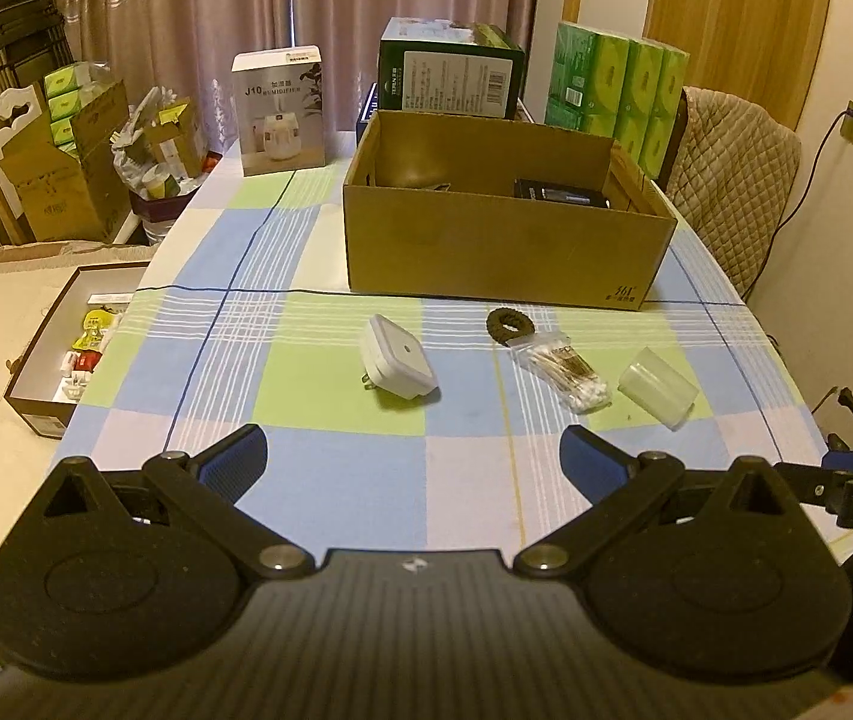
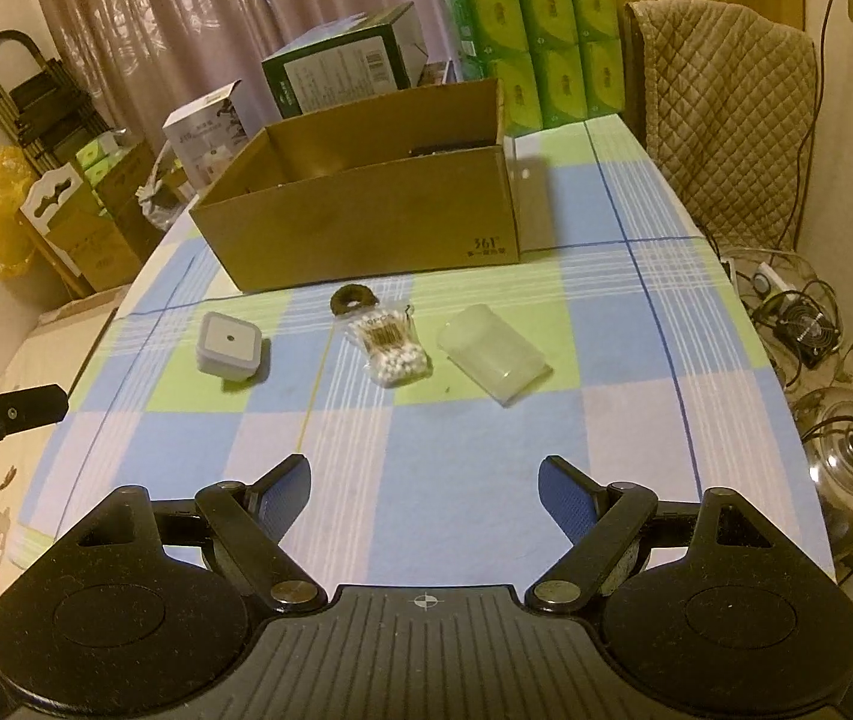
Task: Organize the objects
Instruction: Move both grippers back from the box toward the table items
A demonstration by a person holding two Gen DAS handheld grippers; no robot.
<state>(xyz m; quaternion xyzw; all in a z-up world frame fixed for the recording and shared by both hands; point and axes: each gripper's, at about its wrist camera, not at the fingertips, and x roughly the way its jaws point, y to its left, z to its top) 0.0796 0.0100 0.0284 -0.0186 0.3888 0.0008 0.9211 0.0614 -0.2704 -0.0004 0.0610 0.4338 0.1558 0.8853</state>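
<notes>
Blue-padded and spread wide apart, the left tongs point(image 1: 413, 456) and the right tongs point(image 2: 424, 489) both hang empty over the near edge of the bench point(image 1: 330, 480), which wears a checked cloth of blue, green and pale squares. Beyond them four small things lie in a loose row. Furthest left is a white square plug adapter point(image 1: 397, 365) with rounded corners, a grey face with a dark dot and metal prongs on its near-left side. To its right a clear packet of cotton swabs point(image 1: 564, 373) shows white tips at its near end and brown stems behind; a dark brown hair tie point(image 1: 511, 321) touches its far end. Just beside the packet, a translucent plastic cup point(image 1: 657, 387) lies on its side. Behind the row stands an open cardboard box point(image 1: 504, 264), brown and plain, holding a small black box point(image 1: 558, 191). Past it sit a humidifier carton point(image 1: 279, 111), a dark green carton point(image 1: 450, 69) and green tissue packs point(image 1: 618, 90).
</notes>
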